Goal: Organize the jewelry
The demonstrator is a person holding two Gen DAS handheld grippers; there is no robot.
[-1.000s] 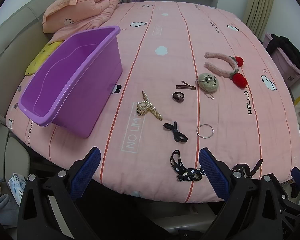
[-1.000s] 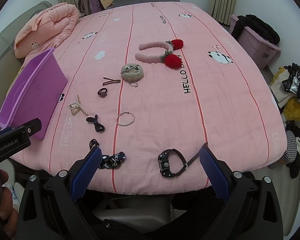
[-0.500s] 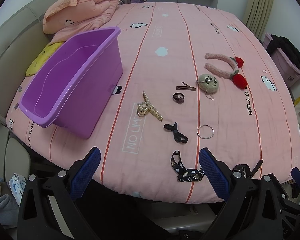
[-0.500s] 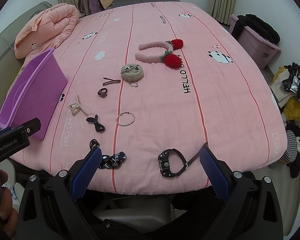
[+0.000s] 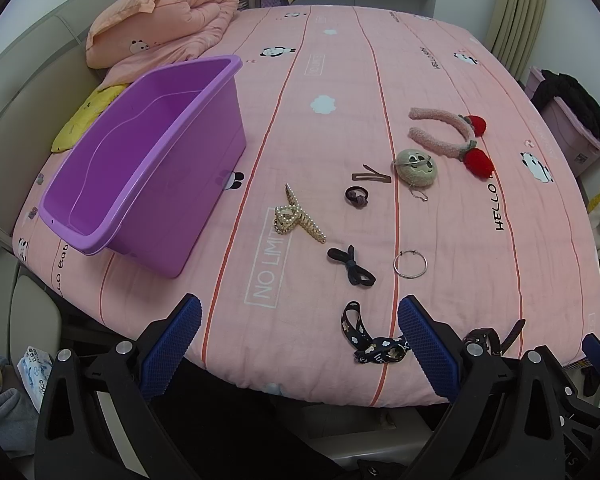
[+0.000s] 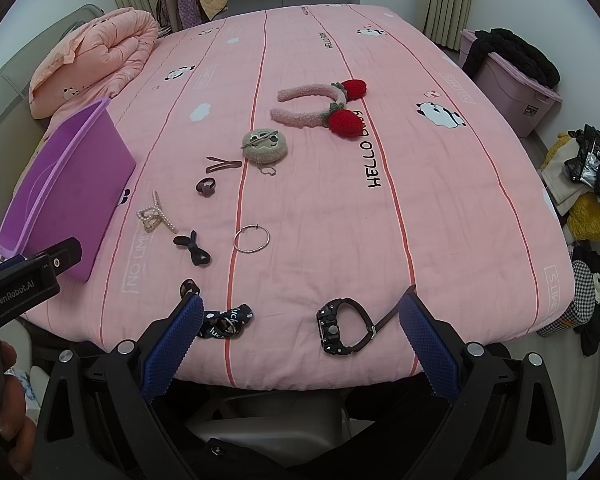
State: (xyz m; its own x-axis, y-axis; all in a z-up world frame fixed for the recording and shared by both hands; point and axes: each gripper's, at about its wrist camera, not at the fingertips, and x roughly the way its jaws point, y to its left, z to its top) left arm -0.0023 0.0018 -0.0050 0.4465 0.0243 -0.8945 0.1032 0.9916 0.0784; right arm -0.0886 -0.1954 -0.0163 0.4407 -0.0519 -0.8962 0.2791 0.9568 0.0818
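Note:
A purple bin (image 5: 148, 168) stands empty at the bed's left; it also shows in the right wrist view (image 6: 66, 188). Spread on the pink sheet lie a pearl claw clip (image 5: 298, 216), a black bow tie (image 5: 350, 266), a silver hoop (image 5: 410, 265), a dark scrunchie (image 5: 357, 196), a brown snap clip (image 5: 371, 176), a round grey plush clip (image 5: 415, 167), a pink strawberry headband (image 5: 450, 138), a black printed strap (image 5: 374, 342) and a black watch (image 6: 342, 326). My left gripper (image 5: 298, 346) and right gripper (image 6: 298, 346) are both open and empty, above the bed's near edge.
A folded peach duvet (image 5: 164, 28) and a yellow pillow (image 5: 86, 116) lie at the bed's back left. A lilac storage box with black clothes (image 6: 512, 76) stands on the floor at the right, beside piled clothes (image 6: 584, 188).
The left wrist view has shifted very slightly; the bin and items sit a little lower and rightward. Nothing was picked up or moved.

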